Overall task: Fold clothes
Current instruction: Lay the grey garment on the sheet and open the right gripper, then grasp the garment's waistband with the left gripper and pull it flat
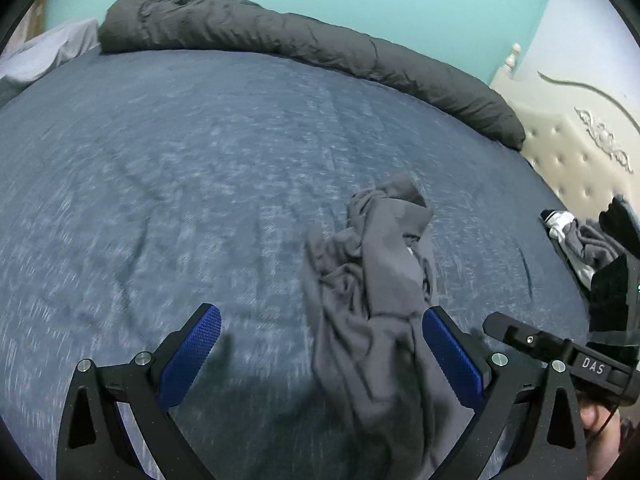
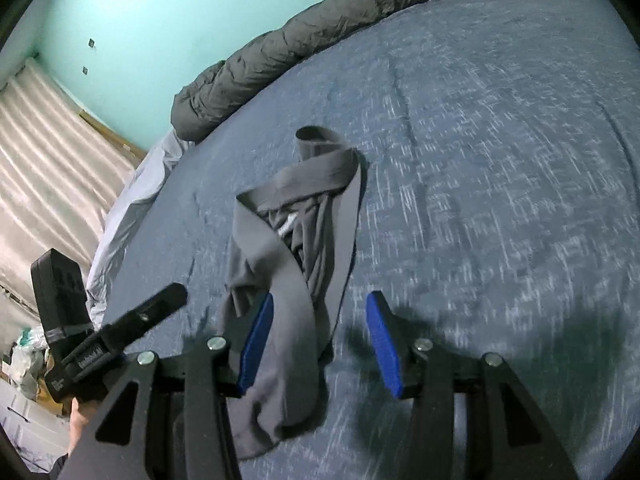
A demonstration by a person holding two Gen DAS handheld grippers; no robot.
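On the heathered blue bedspread, a crumpled grey jersey garment is lying twisted in a rope-like heap, running from six toward twelve o'clock in both wrist views, while the left gripper and right gripper are hovering over its near end with fingers spread wide, gripping nothing. Judging by the twist, the cloth is needing untangling and flattening, each gripper pinching a separate edge rather than the bunched middle. A rolled dark grey quilted duvet is lying along the bed's far side under a turquoise wall, with a cream tufted headboard at three o'clock.
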